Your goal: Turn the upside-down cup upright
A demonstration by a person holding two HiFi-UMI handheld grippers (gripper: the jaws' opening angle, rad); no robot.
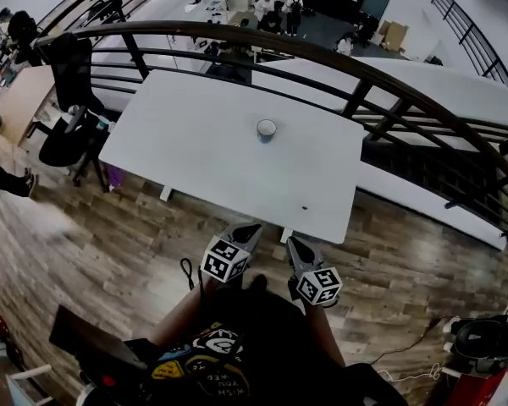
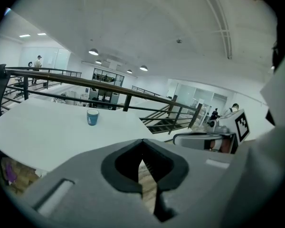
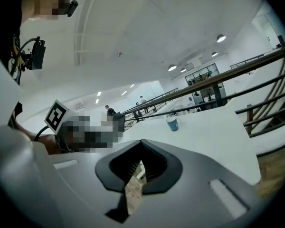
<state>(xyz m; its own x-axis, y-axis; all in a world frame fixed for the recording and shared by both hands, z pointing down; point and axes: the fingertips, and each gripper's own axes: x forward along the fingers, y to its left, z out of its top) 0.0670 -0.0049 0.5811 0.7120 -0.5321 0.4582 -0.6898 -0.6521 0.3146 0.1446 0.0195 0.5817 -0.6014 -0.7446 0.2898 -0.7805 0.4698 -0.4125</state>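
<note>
My left gripper and right gripper hang short of the tabletop's near edge, both sets of jaws closed with nothing between them. The cup stands toward the far edge, away from the corners, and its mouth looks to face up, so I judge the job is done. The best move is to hold off and not nudge it. A railing runs beyond the far edge and a chair sits off the left edge. Nothing blocks the way.

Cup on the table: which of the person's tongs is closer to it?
Left, slightly. The left tongs hover just off the near edge of the table, almost in line with the cup; the right tongs sit beside them, a bit farther back.
</note>
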